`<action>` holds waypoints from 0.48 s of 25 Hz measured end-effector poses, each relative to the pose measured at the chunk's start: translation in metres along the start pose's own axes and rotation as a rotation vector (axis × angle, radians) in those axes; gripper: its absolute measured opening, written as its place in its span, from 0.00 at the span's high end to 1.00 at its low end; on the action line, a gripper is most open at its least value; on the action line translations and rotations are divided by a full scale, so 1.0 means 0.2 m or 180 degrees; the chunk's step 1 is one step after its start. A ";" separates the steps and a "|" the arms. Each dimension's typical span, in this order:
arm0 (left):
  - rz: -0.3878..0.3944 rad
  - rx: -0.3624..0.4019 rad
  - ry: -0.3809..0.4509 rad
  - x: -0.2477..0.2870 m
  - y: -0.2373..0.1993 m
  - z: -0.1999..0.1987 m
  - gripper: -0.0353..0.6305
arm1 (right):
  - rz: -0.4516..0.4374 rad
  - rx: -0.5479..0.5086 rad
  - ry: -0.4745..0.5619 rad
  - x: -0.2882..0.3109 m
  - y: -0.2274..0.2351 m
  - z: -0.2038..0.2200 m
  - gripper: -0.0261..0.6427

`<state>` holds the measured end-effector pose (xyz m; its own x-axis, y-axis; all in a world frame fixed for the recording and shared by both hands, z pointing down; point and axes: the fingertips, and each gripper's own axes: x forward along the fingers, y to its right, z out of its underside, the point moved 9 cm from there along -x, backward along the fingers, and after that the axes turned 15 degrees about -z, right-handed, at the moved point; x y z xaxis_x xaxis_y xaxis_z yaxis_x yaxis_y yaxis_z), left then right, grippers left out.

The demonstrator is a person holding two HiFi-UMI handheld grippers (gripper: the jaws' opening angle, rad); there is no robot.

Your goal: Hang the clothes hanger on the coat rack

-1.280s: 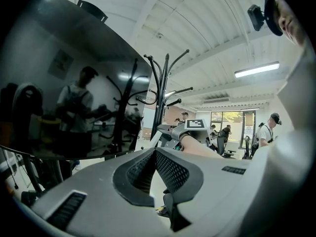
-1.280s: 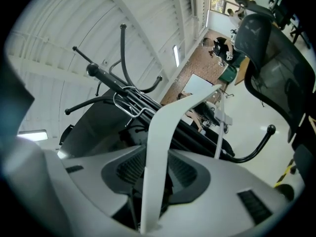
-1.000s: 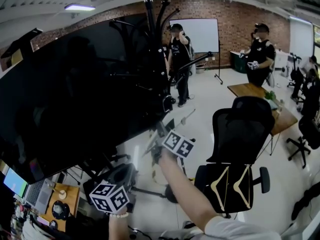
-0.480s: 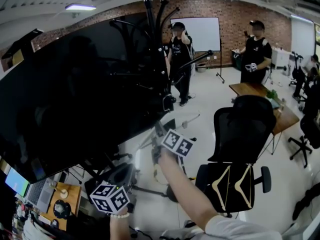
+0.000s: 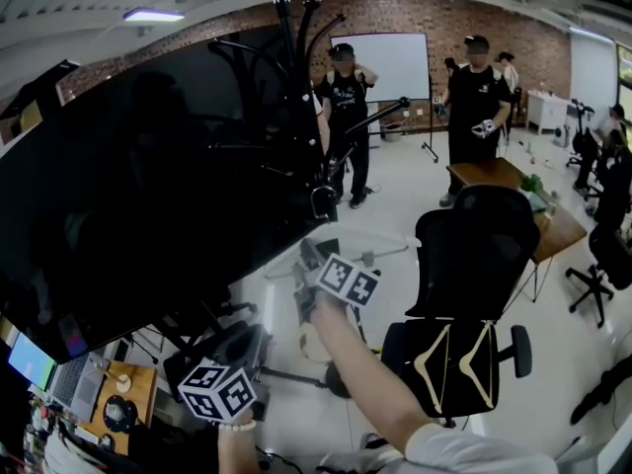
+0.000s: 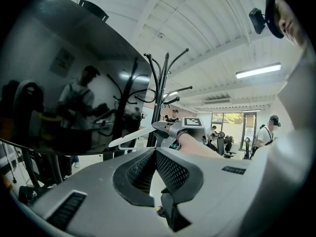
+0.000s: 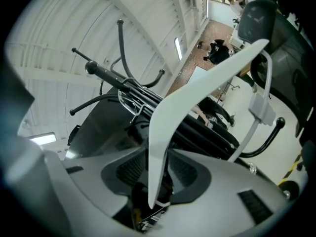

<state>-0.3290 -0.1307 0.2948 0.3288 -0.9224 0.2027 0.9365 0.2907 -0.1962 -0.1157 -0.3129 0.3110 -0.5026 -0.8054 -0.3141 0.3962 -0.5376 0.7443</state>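
The black coat rack (image 5: pixel 293 87) stands in front of me, its curved arms (image 7: pixel 106 75) spreading up. My right gripper (image 7: pixel 158 168) is shut on one arm of a white clothes hanger (image 7: pixel 197 90), which sticks up between the pads. The hanger's metal hook (image 7: pixel 127 101) is close beside a rack arm; I cannot tell whether it touches it. In the head view the right gripper's marker cube (image 5: pixel 348 279) sits below the rack with the hanger (image 5: pixel 380 250) pointing away. My left gripper (image 6: pixel 155 154) hangs low, pads together with nothing in them; its cube (image 5: pixel 215 391) shows at bottom left.
A large black screen (image 5: pixel 128 196) fills the left, right next to the rack. A black office chair (image 5: pixel 469 255) stands at right with wooden hangers (image 5: pixel 454 363) on its seat. Behind it are a wooden table (image 5: pixel 509 178), people (image 5: pixel 472 97) and a whiteboard (image 5: pixel 395 62).
My right gripper has stayed almost where it was; the hanger's far arm now lies a little more level. A person at the back right has walked to the left.
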 end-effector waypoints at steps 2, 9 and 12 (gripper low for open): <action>0.0016 0.0003 -0.0007 0.01 0.02 0.00 0.96 | -0.0013 0.0012 -0.0010 -0.01 0.01 -0.01 0.70; 0.0083 -0.0006 -0.0008 0.02 0.08 0.02 0.96 | -0.0033 0.0060 -0.0065 -0.09 0.01 -0.01 0.70; 0.0059 -0.0038 0.0041 0.02 0.10 0.03 0.96 | -0.0150 0.0011 -0.0209 -0.19 -0.02 0.01 0.71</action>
<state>-0.3076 -0.1274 0.2968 0.3443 -0.9202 0.1865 0.9287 0.3047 -0.2113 -0.1010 -0.2797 0.3208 -0.5700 -0.7611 -0.3096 0.3684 -0.5735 0.7316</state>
